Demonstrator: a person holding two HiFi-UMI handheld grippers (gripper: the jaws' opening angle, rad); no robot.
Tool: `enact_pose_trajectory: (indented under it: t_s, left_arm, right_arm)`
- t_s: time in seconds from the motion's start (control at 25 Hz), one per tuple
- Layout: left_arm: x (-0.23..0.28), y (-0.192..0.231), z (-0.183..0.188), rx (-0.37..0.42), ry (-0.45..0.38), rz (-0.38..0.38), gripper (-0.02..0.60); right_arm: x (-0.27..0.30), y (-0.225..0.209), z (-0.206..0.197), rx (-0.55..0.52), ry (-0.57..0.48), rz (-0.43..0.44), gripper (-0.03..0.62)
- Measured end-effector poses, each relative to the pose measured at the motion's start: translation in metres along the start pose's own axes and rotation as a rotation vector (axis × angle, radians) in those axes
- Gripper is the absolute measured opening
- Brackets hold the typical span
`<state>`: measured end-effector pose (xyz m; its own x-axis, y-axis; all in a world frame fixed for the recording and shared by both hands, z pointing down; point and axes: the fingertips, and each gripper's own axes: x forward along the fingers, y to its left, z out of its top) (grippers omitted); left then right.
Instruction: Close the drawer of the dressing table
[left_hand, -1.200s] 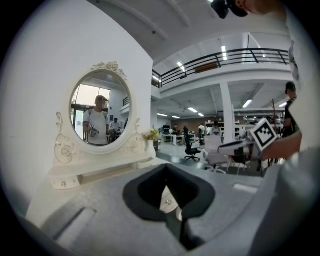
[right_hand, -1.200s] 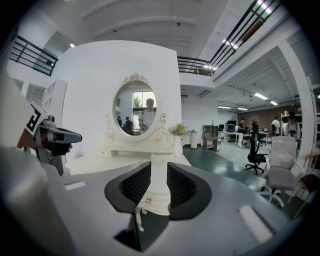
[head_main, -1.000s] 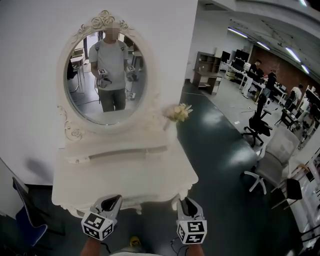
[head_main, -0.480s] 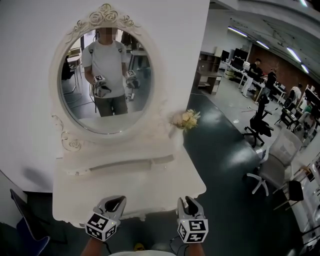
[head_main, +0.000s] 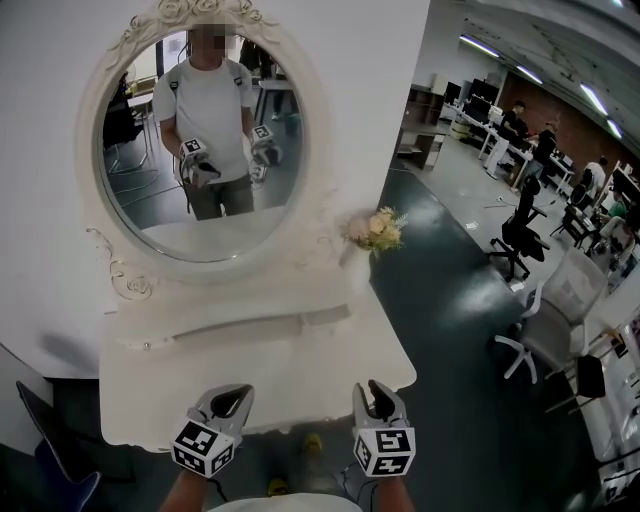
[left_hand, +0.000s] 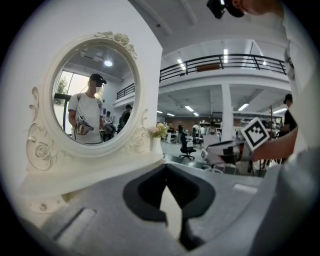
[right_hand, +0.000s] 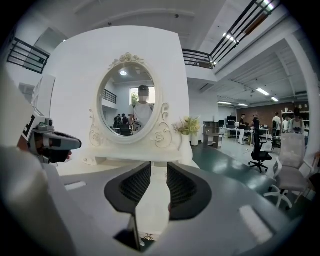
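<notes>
Nearest the viewer, two handheld grippers hover side by side at the front edge of the white dressing table, likely lined up to push. Tips of the left gripper are pressed together on nothing. The right gripper has its jaws spread, also empty. Beyond lies the bare counter, then a low tier with a long dark slot, possibly the drawer. Flowers and an oval mirror stand behind.

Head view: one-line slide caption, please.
Hand-held left gripper and right gripper poised at the front edge of an ornate white dressing table with oval mirror.
</notes>
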<state>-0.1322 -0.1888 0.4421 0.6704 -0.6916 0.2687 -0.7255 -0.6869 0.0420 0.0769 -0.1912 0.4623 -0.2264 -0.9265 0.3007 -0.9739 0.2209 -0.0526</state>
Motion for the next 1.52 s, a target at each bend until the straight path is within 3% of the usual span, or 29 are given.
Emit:
enact_pose_trajectory:
  t_s: [0.76, 1.52]
  left_arm:
    - [0.11, 0.069, -0.011, -0.06, 0.075, 0.063, -0.002]
    - [0.173, 0.102, -0.071, -0.143, 0.187, 0.068, -0.002]
  right_arm:
    - [0.141, -0.049, -0.009, 0.04, 0.099, 0.115, 0.086]
    - [0.237, -0.06, -0.077, 0.05, 0.249, 0.172, 0.086]
